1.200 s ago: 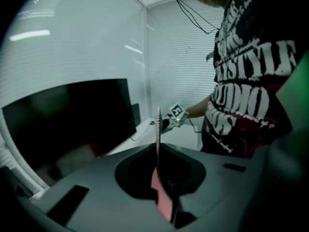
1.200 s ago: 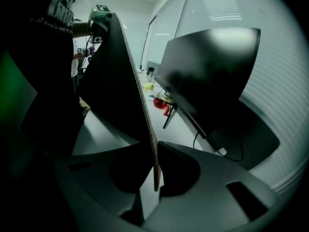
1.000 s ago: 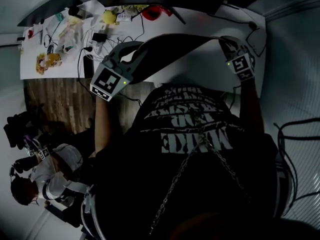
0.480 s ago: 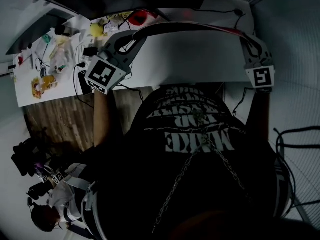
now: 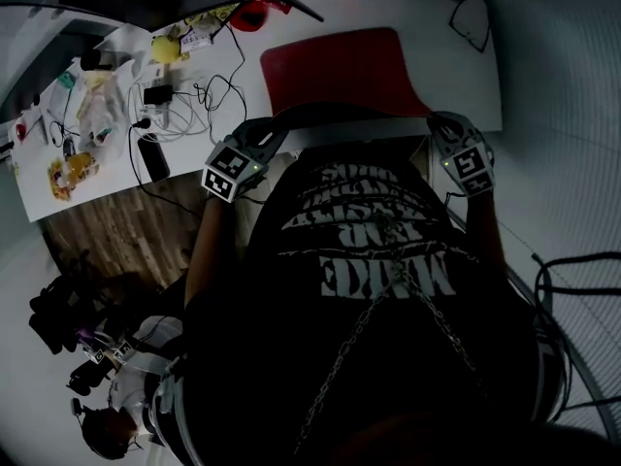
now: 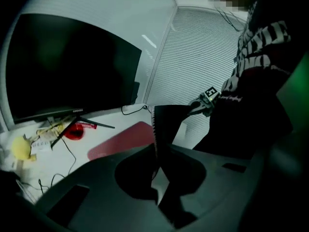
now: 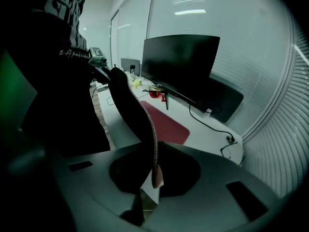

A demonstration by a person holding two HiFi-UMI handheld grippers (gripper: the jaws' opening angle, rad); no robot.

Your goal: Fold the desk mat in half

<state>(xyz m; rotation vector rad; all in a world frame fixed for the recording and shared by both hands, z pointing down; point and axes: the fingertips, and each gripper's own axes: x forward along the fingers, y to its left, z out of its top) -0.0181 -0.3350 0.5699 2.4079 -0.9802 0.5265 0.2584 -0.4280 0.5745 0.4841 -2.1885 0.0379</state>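
The red desk mat (image 5: 340, 71) lies on the white desk (image 5: 456, 56), with its near edge lifted off it. My left gripper (image 5: 270, 136) is shut on that edge's left corner and my right gripper (image 5: 441, 126) on its right corner, both close to the person's chest. The raised strip (image 5: 349, 124) spans between them, dark underside up. In the left gripper view the mat's edge (image 6: 157, 146) stands pinched between the jaws, the red face (image 6: 125, 138) behind it. In the right gripper view the textured edge (image 7: 153, 153) runs into the jaws, the red mat (image 7: 166, 122) beyond.
A black monitor (image 6: 72, 66) stands at the desk's back. Cables, a charger, a yellow object (image 5: 165, 49) and a red object (image 5: 254, 13) clutter the desk's left part. A cable (image 5: 466, 17) lies at the far right. Wooden floor (image 5: 116, 231) and another person (image 5: 126, 396) are at left.
Both grippers have dropped and come back toward the person's body, still holding the mat's edge. The red top face now shows flat on the desk.
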